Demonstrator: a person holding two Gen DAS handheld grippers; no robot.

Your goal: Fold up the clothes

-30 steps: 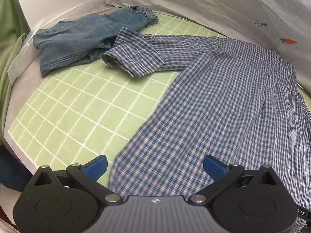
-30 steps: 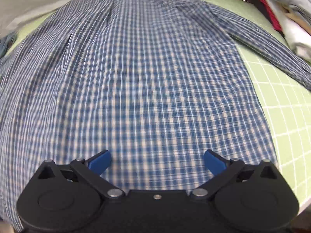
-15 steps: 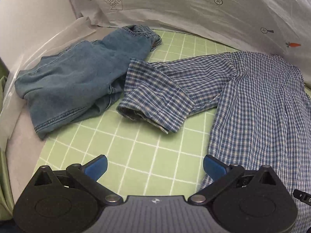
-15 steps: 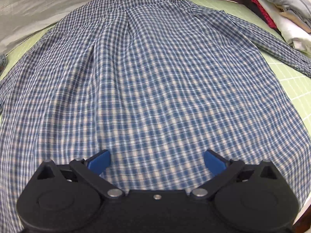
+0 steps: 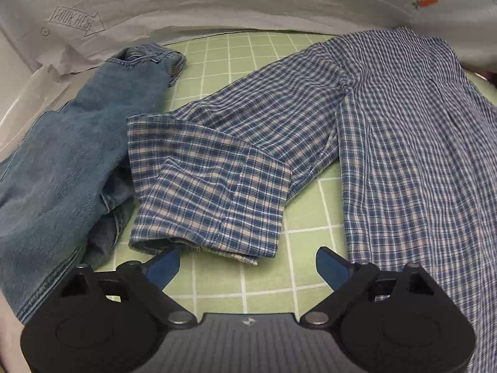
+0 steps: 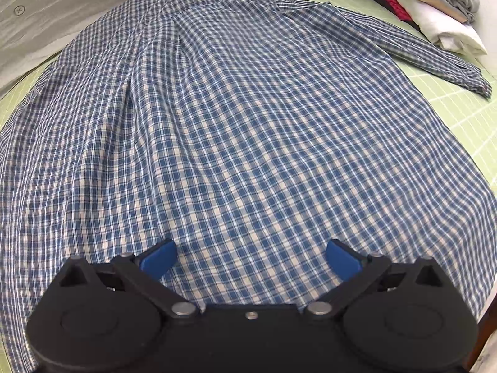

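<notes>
A blue and white checked shirt (image 6: 248, 130) lies spread flat, back up, on a green gridded mat (image 5: 264, 279). Its left sleeve (image 5: 211, 192) is folded over on itself, the cuff end just ahead of my left gripper (image 5: 248, 269), which is open and empty above the mat. The left blue pad (image 5: 163, 267) sits close under the cuff edge. My right gripper (image 6: 251, 258) hangs open and empty over the shirt's lower hem area. The shirt's right sleeve (image 6: 435, 59) stretches out toward the far right.
Blue denim jeans (image 5: 71, 168) lie crumpled to the left of the folded sleeve, touching it. White printed paper (image 5: 217, 6) lines the back. A stack of folded clothes (image 6: 435, 9) stands at the far right beyond the mat (image 6: 466, 115).
My left gripper has moved left and forward from the shirt's hem to the folded sleeve cuff. My right gripper has drawn back a little, so more of the shirt and right sleeve shows.
</notes>
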